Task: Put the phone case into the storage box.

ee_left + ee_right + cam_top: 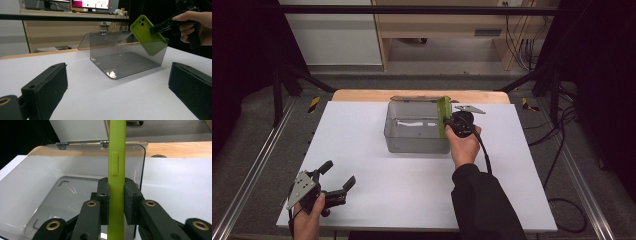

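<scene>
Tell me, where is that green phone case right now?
The green phone case is clamped in the right gripper, tilted over the right-hand edge of the clear box, partly inside it.

Matt green phone case (147, 37); glossy clear-plastic box (125, 57)

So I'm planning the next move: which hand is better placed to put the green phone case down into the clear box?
Right. Its tongs are already shut on the green phone case, held tilted over the clear box. The left tongs are open and sit near the table's front edge, far from it.
</scene>
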Available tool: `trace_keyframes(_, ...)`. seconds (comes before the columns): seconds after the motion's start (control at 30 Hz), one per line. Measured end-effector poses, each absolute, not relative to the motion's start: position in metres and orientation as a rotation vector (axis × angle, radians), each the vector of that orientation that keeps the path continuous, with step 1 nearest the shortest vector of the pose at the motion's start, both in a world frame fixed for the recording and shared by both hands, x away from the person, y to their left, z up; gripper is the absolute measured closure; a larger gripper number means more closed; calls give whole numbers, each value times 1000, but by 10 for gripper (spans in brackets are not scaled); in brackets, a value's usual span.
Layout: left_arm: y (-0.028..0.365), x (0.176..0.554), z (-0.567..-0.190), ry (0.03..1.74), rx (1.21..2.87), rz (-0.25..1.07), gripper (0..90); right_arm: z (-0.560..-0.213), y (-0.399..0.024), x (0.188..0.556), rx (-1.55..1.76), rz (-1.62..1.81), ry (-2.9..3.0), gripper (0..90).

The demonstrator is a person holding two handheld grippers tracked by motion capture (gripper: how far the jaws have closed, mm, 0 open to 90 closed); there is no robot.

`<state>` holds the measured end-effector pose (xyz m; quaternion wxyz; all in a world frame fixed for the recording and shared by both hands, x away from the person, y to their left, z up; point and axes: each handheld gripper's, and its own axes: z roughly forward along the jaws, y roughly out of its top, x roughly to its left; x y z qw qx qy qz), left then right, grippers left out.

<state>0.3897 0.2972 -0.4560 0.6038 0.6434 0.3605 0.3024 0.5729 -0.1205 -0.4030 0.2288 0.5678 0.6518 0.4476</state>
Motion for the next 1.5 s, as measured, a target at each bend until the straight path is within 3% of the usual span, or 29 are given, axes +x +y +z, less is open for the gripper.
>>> trace_keyframes(1.5,297,390,-456,831,1493,697,22,-407,-116,574,1551,1217,1827,770)
